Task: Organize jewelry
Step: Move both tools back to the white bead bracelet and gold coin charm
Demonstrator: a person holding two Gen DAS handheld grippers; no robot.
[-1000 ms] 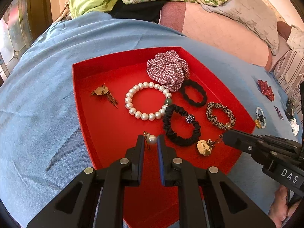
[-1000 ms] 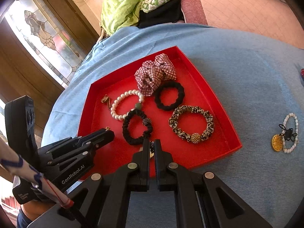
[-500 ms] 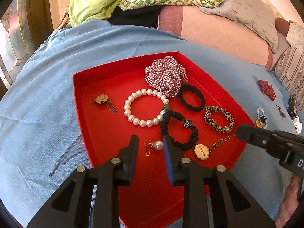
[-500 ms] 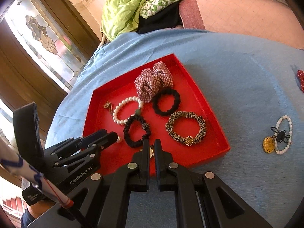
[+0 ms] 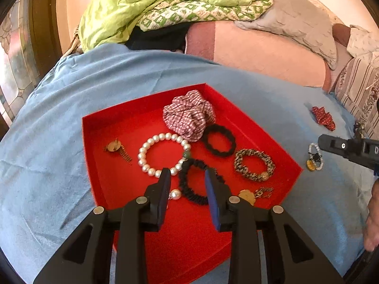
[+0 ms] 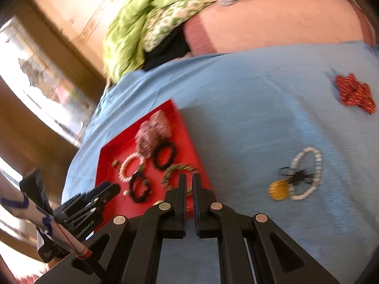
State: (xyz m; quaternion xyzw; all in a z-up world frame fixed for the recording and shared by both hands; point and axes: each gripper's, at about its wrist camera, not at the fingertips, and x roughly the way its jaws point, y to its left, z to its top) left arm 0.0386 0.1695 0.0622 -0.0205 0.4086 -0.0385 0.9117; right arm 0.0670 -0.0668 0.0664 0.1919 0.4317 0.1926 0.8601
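A red tray (image 5: 94,142) on a blue cloth holds a plaid scrunchie (image 5: 188,113), a pearl bracelet (image 5: 151,153), black hair ties (image 5: 219,139), a leopard scrunchie (image 5: 254,164), a gold earring (image 5: 117,148) and a gold pendant (image 5: 247,195). A pearl drop earring (image 5: 175,194) lies in the tray by my left gripper's fingers. My left gripper (image 5: 188,177) is open and empty above the tray. My right gripper (image 6: 189,182) is nearly shut and empty at the tray's right edge (image 6: 189,137). A bead bracelet with a gold charm (image 6: 298,177) lies on the cloth to its right.
A red beaded piece (image 6: 354,93) lies on the cloth (image 6: 248,99) at the far right. A green quilt (image 5: 154,7) and pillows are piled behind. A stained-glass window (image 6: 42,90) is at the left. The right wrist view is blurred.
My left gripper let go of the pearl drop earring in the tray, opened and pulled back. My right gripper swung right, away from the tray toward the bead bracelet.
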